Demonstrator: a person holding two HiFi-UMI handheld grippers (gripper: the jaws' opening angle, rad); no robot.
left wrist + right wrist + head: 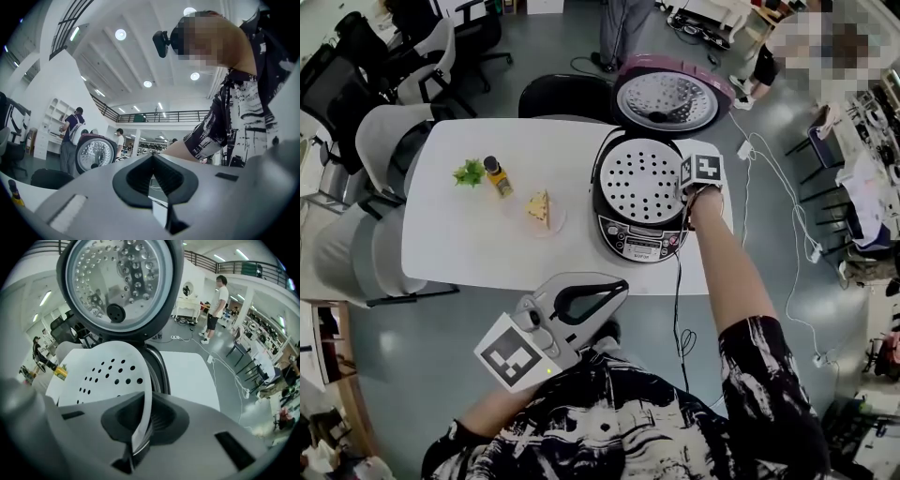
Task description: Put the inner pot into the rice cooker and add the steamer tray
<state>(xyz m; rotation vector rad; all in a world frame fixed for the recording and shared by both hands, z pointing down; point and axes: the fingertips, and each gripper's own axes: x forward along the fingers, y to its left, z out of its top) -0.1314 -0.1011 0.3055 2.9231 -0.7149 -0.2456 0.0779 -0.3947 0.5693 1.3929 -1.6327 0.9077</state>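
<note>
The rice cooker (639,236) stands on the white table (469,244) with its lid (666,99) swung up behind it. The white perforated steamer tray (641,178) lies in the cooker's mouth and hides most of the inner pot; only a dark metal rim (158,367) shows beside it. My right gripper (686,193) points down at the tray's right edge, shut on the tray's rim (145,394). The tray (105,373) fills the left of the right gripper view. My left gripper (617,287) is held near my body, off the table, shut on nothing (152,159).
On the table's left half are a small bottle (497,175), a green sprig (470,172) and a plate with a cake slice (541,209). A power cable (678,309) hangs off the front edge. Chairs (384,141) stand at the left and a person (623,28) beyond.
</note>
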